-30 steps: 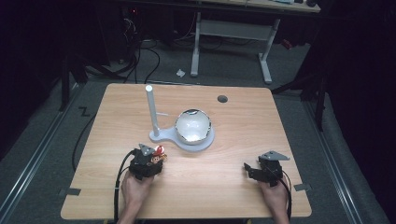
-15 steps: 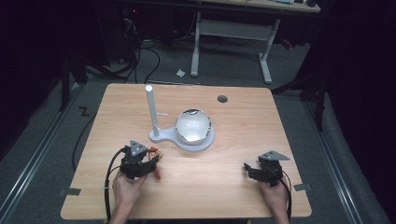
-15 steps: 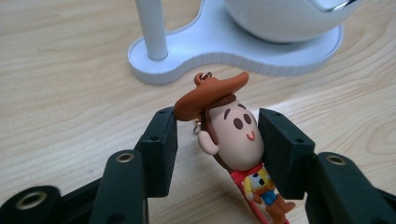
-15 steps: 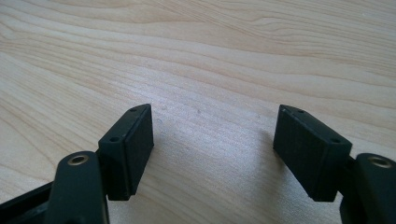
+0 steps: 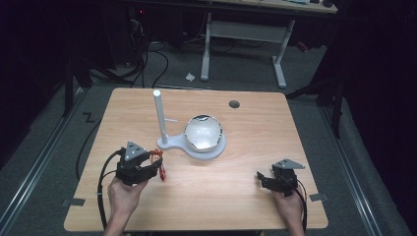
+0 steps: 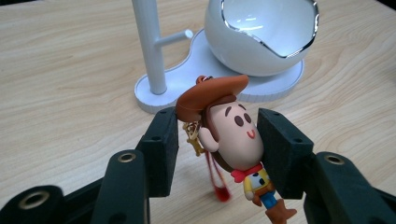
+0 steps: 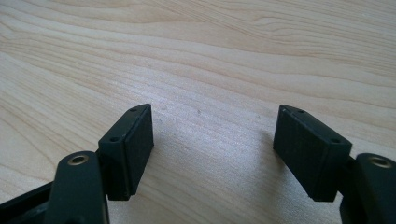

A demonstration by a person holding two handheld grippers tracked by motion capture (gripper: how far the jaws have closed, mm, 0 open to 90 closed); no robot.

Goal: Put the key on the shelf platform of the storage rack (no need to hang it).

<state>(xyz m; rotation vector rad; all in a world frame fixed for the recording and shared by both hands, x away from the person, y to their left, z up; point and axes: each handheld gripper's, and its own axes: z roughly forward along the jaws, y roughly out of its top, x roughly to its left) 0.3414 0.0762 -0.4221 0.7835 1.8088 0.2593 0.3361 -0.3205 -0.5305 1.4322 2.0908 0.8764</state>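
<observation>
left tongs [image 6: 215,140] are pinching the cowboy figurine [image 6: 233,140] by its head, one pad on each side, the hat uppermost and the boots hanging low toward the camera. the figurine is clear of the worktop [image 5: 246,196]; a red strap [image 6: 217,179] and a small gold charm [image 6: 192,140] dangle from it between the jaws. the jaws have just finished closing on the head. in the high view the left tongs [image 5: 156,164] sit at the near left of the worktop, carried by the person's left hand [image 5: 125,194]

right tongs [image 7: 212,154] are spread, nothing between them, over bare wood at the near right; seen from above as right tongs [image 5: 260,178], well apart from the stand

the relation that matters: the white stand [image 6: 161,88] lies straight ahead of the left tongs and a little to the left, its upright post [image 5: 160,118] carrying a short side peg [image 6: 175,37] that points toward the cracked-egg bowl [image 6: 261,37] on the same base. the figurine's long axis runs roughly upright, tilted, with the hanging loop at the hat end. judged: the left hand is much the nearer to the stand, and the likely move is up and forward to bring the loop over the peg or to drop the figurine into the bowl
</observation>
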